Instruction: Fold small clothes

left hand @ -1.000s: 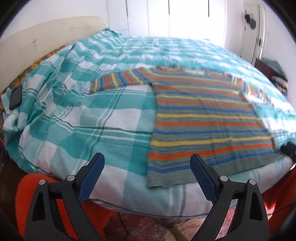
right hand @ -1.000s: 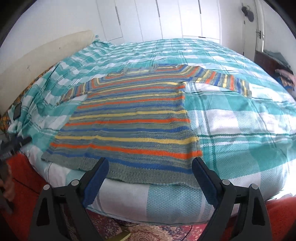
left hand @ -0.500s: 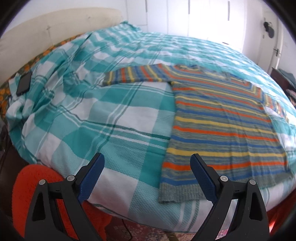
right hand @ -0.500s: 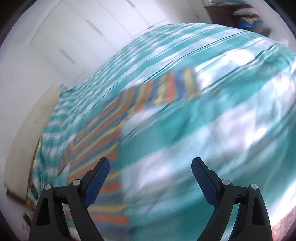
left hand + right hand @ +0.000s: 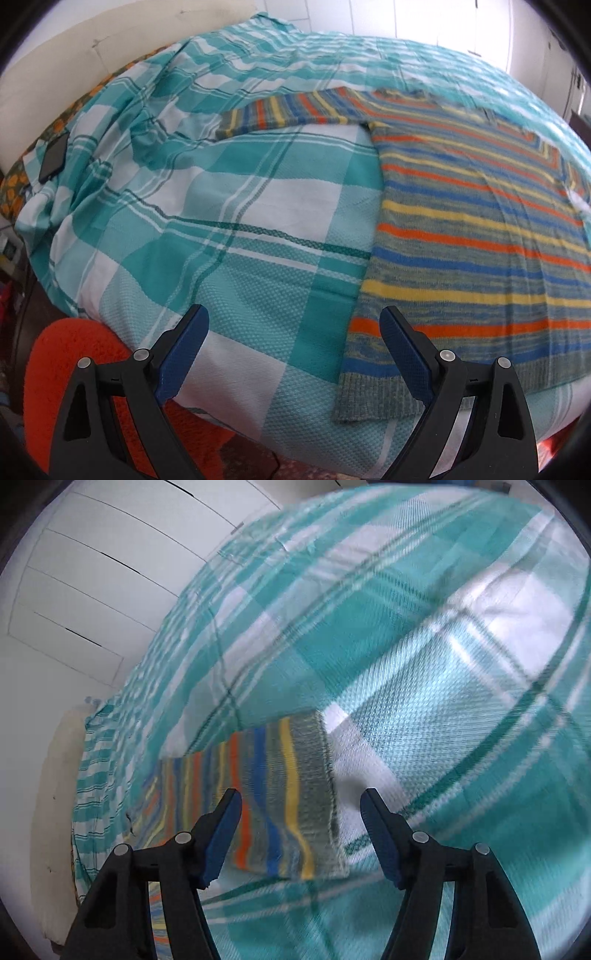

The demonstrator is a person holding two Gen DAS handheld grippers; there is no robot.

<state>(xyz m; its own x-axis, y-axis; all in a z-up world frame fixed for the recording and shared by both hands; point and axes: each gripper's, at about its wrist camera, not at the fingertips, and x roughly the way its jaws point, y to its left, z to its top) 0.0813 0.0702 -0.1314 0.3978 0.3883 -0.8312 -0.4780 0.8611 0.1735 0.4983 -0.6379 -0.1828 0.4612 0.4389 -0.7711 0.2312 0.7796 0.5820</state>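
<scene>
A striped knit sweater (image 5: 469,236) in grey, orange, blue and yellow lies flat on the bed, one sleeve (image 5: 288,110) stretched out to the left. My left gripper (image 5: 293,325) hangs open above the bed's near edge, just left of the sweater's lower left corner, touching nothing. In the right wrist view the other sleeve's cuff end (image 5: 295,794) lies below my right gripper (image 5: 301,806). Its jaws are closing, the cuff shows between them, and the pads do not press on it.
A teal and white plaid cover (image 5: 221,206) spreads over the whole bed. A dark phone (image 5: 53,158) rests at the far left near an orange patterned pillow (image 5: 14,184). An orange rug (image 5: 74,354) lies beside the bed. White cupboard doors (image 5: 99,572) stand behind.
My right gripper swung from the sweater's hem across to the right sleeve's cuff, rolling as it went, and its jaws narrowed. My left gripper drifted left and lower, so the sweater now sits further right.
</scene>
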